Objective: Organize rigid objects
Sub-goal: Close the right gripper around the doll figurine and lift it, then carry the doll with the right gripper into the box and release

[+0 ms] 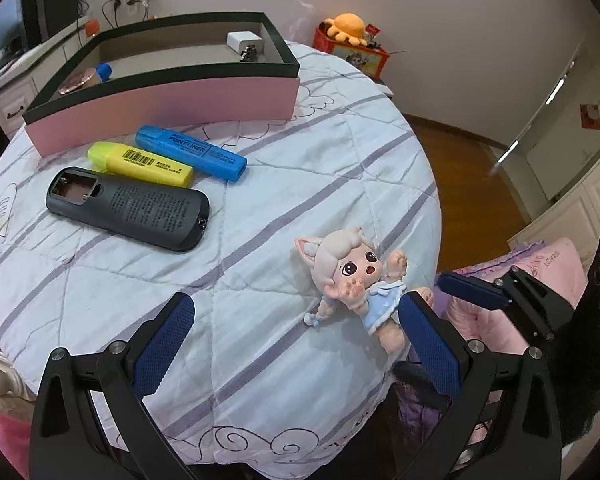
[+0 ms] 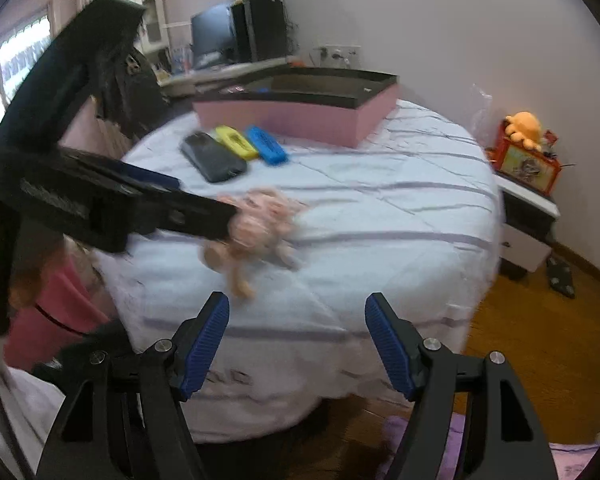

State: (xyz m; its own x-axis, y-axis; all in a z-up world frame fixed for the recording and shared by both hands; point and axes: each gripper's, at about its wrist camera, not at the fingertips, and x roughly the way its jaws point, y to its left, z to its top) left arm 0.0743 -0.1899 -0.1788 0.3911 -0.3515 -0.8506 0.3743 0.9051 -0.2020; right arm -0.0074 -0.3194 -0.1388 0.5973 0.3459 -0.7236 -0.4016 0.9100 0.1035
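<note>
A small doll [image 1: 356, 276] with pale hair and a blue dress lies near the bed's right edge, blurred in the right wrist view [image 2: 260, 224]. My left gripper [image 1: 296, 304] is open just in front of it, and its right finger [image 1: 428, 344] covers the doll's leg. My right gripper [image 2: 297, 300] is open and empty over the bed's front edge, short of the doll. A dark grey remote [image 1: 128, 208], a yellow highlighter [image 1: 140, 162] and a blue highlighter [image 1: 192, 152] lie side by side before a pink box [image 1: 172, 96]. In the box sit a white charger [image 1: 244, 40] and a blue-capped item [image 1: 104, 70].
The striped quilt [image 1: 300, 184] drops off to a wooden floor [image 1: 460, 184] on the right. An orange plush [image 2: 524, 124] sits on a red box on a white nightstand [image 2: 528, 196]. A desk with a monitor [image 2: 214, 32] stands behind the pink box.
</note>
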